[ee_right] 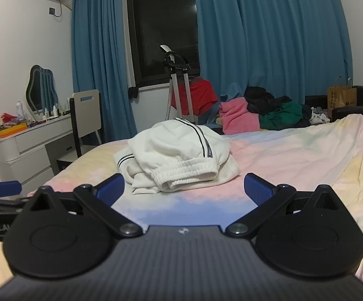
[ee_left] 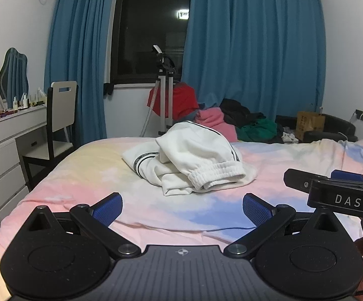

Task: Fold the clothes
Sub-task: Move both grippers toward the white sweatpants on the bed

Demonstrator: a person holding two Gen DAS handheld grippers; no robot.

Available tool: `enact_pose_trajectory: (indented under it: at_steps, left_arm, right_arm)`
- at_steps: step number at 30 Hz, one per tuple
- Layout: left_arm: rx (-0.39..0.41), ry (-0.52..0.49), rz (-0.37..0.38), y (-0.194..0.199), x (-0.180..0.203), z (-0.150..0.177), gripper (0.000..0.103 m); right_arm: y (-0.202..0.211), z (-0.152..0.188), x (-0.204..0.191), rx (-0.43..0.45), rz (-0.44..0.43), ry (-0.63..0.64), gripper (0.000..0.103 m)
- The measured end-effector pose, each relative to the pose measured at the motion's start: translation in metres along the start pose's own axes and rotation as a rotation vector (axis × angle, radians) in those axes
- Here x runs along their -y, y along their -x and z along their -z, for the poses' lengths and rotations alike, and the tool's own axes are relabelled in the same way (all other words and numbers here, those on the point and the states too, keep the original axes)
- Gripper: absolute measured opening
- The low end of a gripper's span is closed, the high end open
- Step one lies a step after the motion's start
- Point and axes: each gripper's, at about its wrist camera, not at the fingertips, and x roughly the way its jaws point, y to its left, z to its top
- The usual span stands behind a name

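Left wrist view shows the crumpled white cotton sweatpants with black side stripes (ee_left: 189, 158) heaped mid-bed on the pastel tie-dye bedsheet (ee_left: 81, 175), soft, light and limp, best pinched at the elastic cuff, while left gripper (ee_left: 182, 210) and right gripper (ee_right: 184, 188) fingers stand released, empty.

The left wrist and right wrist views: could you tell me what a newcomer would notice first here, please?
First the crumpled white garment with black-striped trim, heaped mid-bed on the pastel sheet. Next the left gripper and right gripper low in front, jaws wide and empty, short of the cloth. Behind, blue curtains frame a dark window, with a pile of coloured clothes below.
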Motion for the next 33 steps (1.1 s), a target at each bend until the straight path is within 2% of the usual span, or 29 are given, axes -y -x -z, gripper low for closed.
enact_pose_trajectory:
  at_steps: [3,5,8,18,21,23,24,25,30,33]
  left_arm:
    - [0.011,0.002,0.002,-0.003,-0.002,-0.001,0.103]
    - [0.016,0.003,0.001,-0.003,-0.002,0.0,0.103]
    - [0.022,-0.011,-0.003,-0.005,0.003,-0.001,0.103]
    - [0.034,0.004,-0.001,-0.007,0.0,-0.005,0.103]
    - [0.039,0.012,-0.002,-0.005,-0.002,-0.006,0.103]
    - [0.039,0.009,0.0,-0.005,-0.002,-0.005,0.103]
    - [0.039,0.007,0.0,-0.005,-0.002,-0.005,0.103]
    - [0.042,0.005,-0.002,-0.004,-0.002,-0.005,0.103]
    - [0.042,0.01,0.0,-0.004,-0.002,-0.005,0.103]
    - [0.042,0.018,0.012,-0.005,-0.003,-0.004,0.103]
  right_arm:
    - [0.004,0.0,-0.001,0.008,0.009,0.01,0.103]
    - [0.002,0.002,0.006,-0.012,0.003,-0.008,0.103]
    - [-0.003,0.001,-0.005,-0.04,0.01,0.036,0.103]
    - [-0.001,0.0,-0.006,-0.035,-0.006,0.029,0.103]
    - [0.001,0.0,-0.007,-0.023,-0.004,0.034,0.096]
    - [0.002,0.0,-0.007,-0.017,0.0,0.039,0.082]
    - [0.002,0.0,-0.007,-0.013,0.002,0.041,0.072]
    - [0.002,0.0,-0.007,-0.01,0.004,0.043,0.069]
    - [0.003,0.001,-0.006,-0.005,-0.003,0.038,0.065]
    - [0.005,0.0,-0.007,0.012,-0.001,0.048,0.06]
